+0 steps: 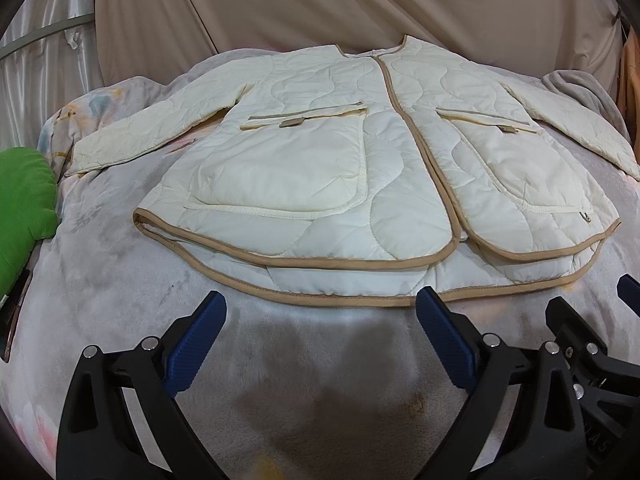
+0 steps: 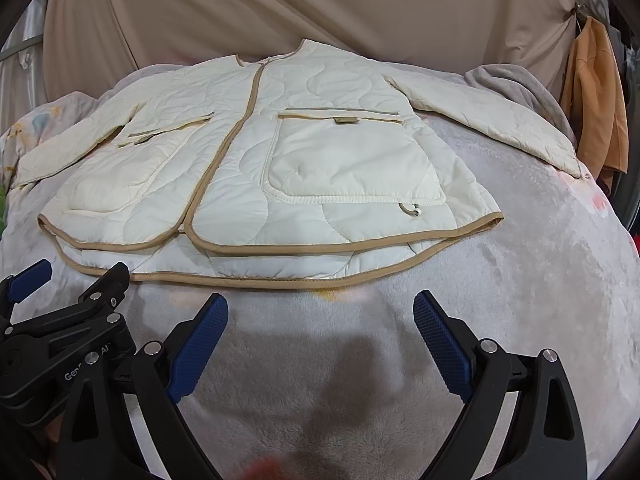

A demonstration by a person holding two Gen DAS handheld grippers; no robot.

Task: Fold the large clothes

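A cream quilted jacket [image 1: 320, 160] with tan trim lies flat, front up, on a grey fleece blanket [image 1: 304, 392], sleeves spread to both sides. It also shows in the right wrist view [image 2: 304, 152]. My left gripper [image 1: 320, 316] is open and empty, just short of the jacket's bottom hem. My right gripper [image 2: 320, 316] is open and empty, also just short of the hem. The right gripper's body shows at the left view's right edge [image 1: 592, 344]; the left gripper's body shows at the right view's left edge [image 2: 68, 320].
A green cushion [image 1: 24, 200] lies at the blanket's left edge. A beige sheet [image 1: 360, 8] hangs behind the bed. An orange garment [image 2: 596, 96] hangs at the far right. A crumpled grey blanket [image 2: 508, 84] lies behind the right sleeve.
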